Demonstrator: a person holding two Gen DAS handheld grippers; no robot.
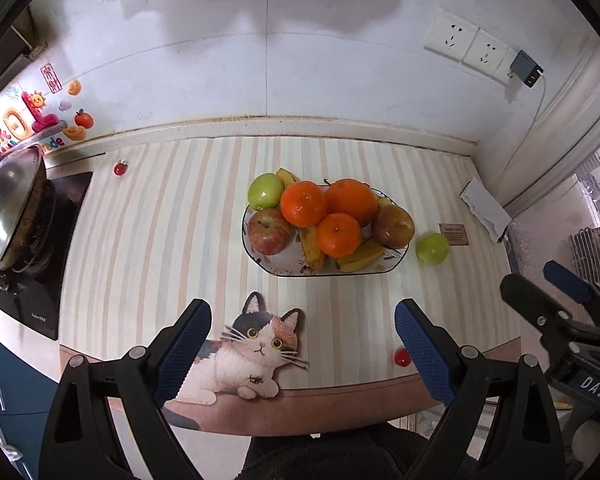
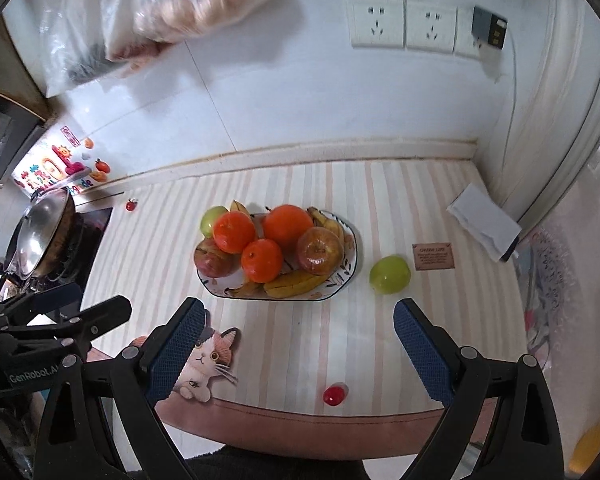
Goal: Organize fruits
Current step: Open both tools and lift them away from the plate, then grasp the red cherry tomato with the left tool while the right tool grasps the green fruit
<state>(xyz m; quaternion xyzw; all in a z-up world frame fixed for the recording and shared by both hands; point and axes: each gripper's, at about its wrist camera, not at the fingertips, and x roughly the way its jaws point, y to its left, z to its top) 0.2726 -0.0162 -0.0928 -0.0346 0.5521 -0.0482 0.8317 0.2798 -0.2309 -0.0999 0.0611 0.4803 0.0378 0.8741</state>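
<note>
We hold both tools above the front edge of the striped counter (image 1: 172, 208), and neither carries anything. Our left gripper (image 1: 302, 344) has its blue-padded fingers spread wide over the cat-shaped mat (image 1: 256, 352); our right gripper (image 2: 296, 344) is just as wide apart, with bare counter between its pads.

The oval patterned ceramic plate (image 2: 346, 276) sits mid-counter, piled with fruit — three oranges (image 2: 262, 260), two red apples (image 2: 320, 250), a green apple (image 2: 212, 218) at its far left rim, and yellow bananas (image 2: 296, 282) along the front.

One loose green apple (image 2: 390, 274) lies on the counter just beside the plate's right end, near a small brown card (image 2: 434, 256). A small red cherry tomato (image 2: 335, 395) rests near the front edge — another (image 2: 131, 204) lies far back by the steel wok (image 2: 40, 236).
</note>
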